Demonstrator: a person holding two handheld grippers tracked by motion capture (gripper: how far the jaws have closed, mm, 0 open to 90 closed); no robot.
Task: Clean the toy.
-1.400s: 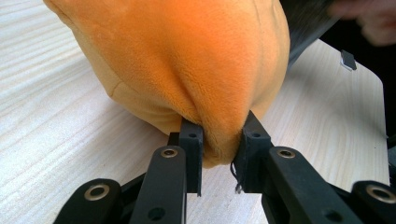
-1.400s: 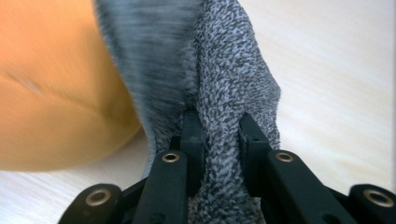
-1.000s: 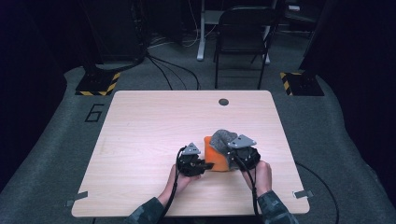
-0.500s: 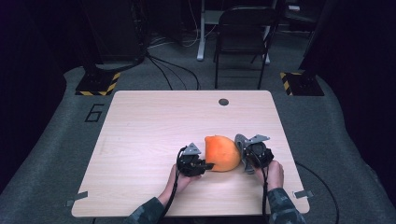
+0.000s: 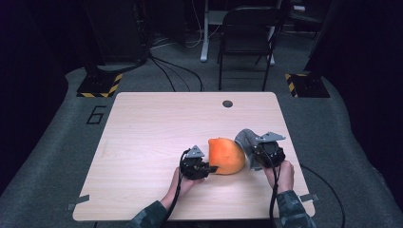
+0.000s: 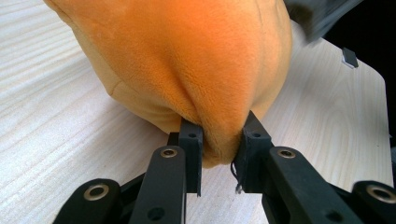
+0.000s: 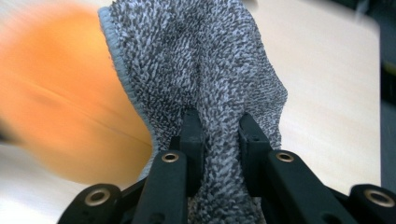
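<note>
Black fingers [image 6: 191,154] with brass-ringed screws, trailing black cables, seemingly camouflage sleeves [image 5: 293,213].

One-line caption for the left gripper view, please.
Left gripper pinches a fold of the orange plush cushion resting on the wooden table.

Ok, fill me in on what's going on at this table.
A person at a wooden table works a handheld gripper in each hand. The left gripper has its jaws pinched on a fold of an orange plush cloth, which sits bunched up on the table. The right gripper is clamped on a grey terry cloth just beside the orange one. In the high view the grey cloth lies to the right of the orange cloth, close against it.
</note>
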